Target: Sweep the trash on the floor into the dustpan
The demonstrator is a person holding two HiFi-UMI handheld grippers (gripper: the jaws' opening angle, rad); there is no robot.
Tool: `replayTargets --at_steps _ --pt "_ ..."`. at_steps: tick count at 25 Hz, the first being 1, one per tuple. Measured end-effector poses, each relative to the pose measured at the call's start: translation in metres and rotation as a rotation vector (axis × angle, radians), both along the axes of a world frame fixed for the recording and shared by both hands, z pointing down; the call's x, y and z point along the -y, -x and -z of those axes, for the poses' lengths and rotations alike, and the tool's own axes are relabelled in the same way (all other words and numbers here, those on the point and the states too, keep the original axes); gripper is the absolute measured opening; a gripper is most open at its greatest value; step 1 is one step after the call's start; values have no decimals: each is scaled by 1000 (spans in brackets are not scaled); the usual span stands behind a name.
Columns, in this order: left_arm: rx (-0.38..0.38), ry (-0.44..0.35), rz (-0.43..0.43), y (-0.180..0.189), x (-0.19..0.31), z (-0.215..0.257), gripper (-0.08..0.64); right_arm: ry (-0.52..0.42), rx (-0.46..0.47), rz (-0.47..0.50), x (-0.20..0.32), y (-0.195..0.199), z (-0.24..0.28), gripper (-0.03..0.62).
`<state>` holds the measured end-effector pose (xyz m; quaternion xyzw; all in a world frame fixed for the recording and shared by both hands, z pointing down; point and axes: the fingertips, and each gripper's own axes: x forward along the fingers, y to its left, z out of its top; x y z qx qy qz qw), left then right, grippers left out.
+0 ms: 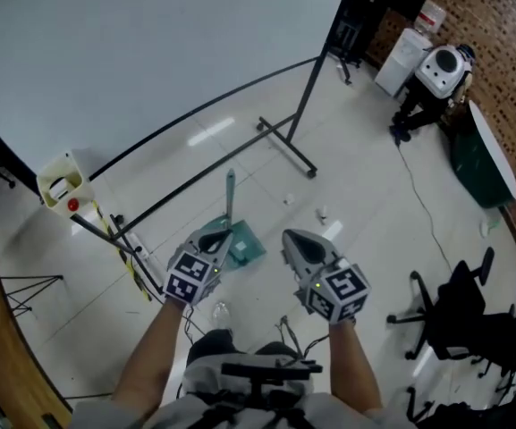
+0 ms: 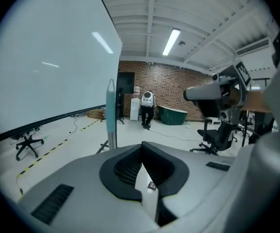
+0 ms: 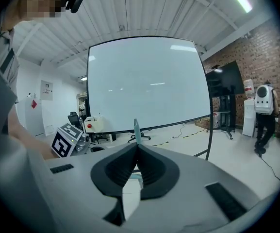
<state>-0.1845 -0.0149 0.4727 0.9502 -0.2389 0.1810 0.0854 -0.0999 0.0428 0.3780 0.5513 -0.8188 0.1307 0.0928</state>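
Two hand-held grippers are extended side by side above a pale tiled floor (image 1: pixel 365 177) in the head view. The left gripper (image 1: pixel 219 236) has its jaws fully together with nothing between them, as its own view confirms. The right gripper (image 1: pixel 291 239) likewise has its jaws closed against each other and carries nothing. Each marker cube faces up toward the head camera. The teal dustpan (image 1: pixel 247 245) rests on the floor just beyond the two grippers, between their tips and nearer the left one. Its handle (image 1: pixel 231 193) stands upright. In the left gripper view the handle rises to the left of the jaw line. In the right gripper view it appears straight ahead, directly above the closed jaw tips. Both grippers are apart from the dustpan. Small white trash pieces (image 1: pixel 288 200) lie on the floor beyond the dustpan, to its right and clear of it. A small clear item (image 1: pixel 220 311), too blurred to identify, lies on the floor near the person's feet. Behind the dustpan stands a large white screen (image 1: pixel 150 52) on a black frame (image 1: pixel 286 146). A black office chair (image 1: pixel 459 315) stands well to the right.
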Motion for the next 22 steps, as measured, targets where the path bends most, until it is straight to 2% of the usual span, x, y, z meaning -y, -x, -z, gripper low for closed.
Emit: replayTargets --at_steps 5,6,8,12,16,22 --pt "90 18 -22 4 34 -45 10 33 -12 -7 22 5 -5 0" --pt "115 31 -32 4 38 -56 27 44 -11 -8 26 5 -8 1" --pt "168 57 -44 6 47 -78 104 54 -5 -7 32 7 -13 0" --pt "253 92 -79 4 63 -116 178 77 -9 -2 42 7 -21 0" --pt "330 139 -155 -4 65 -153 189 88 -19 -22 46 -3 -22 0" --pt "385 152 -187 -16 77 -181 189 124 -17 -58 42 -14 -33 0"
